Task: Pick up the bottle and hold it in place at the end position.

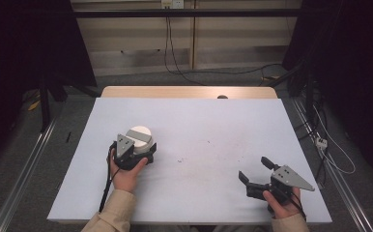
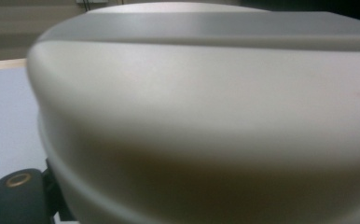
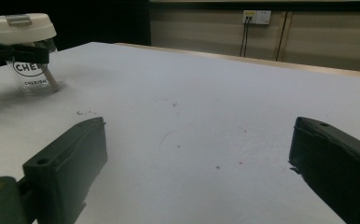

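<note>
A clear glass jar [image 3: 31, 70] with black lettering and a cream lid [image 1: 140, 133] stands upright on the table's left half.

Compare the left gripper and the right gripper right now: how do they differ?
1. The left gripper has its jaws around a clear jar with a white lid; the right gripper has nothing between its jaws.
2. The left gripper's jaws stand narrower, at the jar; the right gripper's stand wide apart.
Shared: both are black, hand-held, low over the white table.
</note>
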`<state>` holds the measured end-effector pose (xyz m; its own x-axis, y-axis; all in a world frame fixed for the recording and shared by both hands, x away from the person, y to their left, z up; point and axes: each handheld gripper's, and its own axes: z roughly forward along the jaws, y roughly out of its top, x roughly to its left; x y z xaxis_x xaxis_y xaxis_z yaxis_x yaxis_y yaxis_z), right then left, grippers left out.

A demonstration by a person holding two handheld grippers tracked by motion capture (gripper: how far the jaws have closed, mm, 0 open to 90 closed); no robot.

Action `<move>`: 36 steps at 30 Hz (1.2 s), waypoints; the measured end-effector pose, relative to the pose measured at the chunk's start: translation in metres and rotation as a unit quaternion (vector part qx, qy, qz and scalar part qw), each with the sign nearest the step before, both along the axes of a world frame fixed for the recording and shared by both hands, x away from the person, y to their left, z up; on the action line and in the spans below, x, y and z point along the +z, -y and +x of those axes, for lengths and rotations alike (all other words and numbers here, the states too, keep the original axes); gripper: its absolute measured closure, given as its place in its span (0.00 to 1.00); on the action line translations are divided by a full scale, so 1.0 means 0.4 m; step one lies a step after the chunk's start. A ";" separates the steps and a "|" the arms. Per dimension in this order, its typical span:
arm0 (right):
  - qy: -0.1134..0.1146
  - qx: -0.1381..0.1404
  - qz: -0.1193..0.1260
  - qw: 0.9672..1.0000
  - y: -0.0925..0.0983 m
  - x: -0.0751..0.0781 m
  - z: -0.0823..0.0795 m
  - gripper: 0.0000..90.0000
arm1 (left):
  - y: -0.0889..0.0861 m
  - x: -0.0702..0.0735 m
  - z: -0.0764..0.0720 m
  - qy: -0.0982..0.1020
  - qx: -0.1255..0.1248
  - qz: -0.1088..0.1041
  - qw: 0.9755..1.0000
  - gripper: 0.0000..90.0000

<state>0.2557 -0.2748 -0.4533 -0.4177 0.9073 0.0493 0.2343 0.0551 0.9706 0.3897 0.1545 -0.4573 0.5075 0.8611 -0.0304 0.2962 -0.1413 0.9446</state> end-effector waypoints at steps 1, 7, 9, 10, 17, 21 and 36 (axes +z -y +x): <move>0.000 0.000 0.000 1.000 0.000 0.000 0.000 0.04 | -0.001 0.000 0.000 0.000 0.000 0.001 1.000 0.16; 0.000 0.000 0.000 1.000 0.000 0.000 0.000 0.04 | -0.002 0.000 0.002 0.005 -0.003 0.005 1.000 0.18; 0.000 0.000 0.000 1.000 0.000 0.000 0.000 0.04 | -0.004 0.000 0.003 0.006 -0.005 0.005 1.000 0.20; 0.000 0.000 0.000 1.000 0.000 0.000 0.000 0.04 | -0.005 0.000 0.003 0.007 -0.006 0.005 1.000 0.20; 0.002 0.000 0.000 1.000 0.000 0.001 0.000 0.04 | -0.007 0.003 0.005 0.011 -0.014 0.003 1.000 0.20; 0.003 0.001 0.000 1.000 0.001 0.001 -0.001 0.04 | -0.002 0.013 0.004 0.022 -0.031 0.002 0.999 0.20; 0.003 0.002 0.001 1.000 0.001 0.001 0.000 0.04 | 0.061 0.033 0.025 0.023 -0.098 -0.002 0.995 0.21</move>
<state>0.2559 -0.2752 -0.4527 -0.4221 0.9052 0.0493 0.2286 0.0537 0.9720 0.3997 0.1303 -0.4439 0.6660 0.7459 -0.0064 0.2195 -0.1879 0.9573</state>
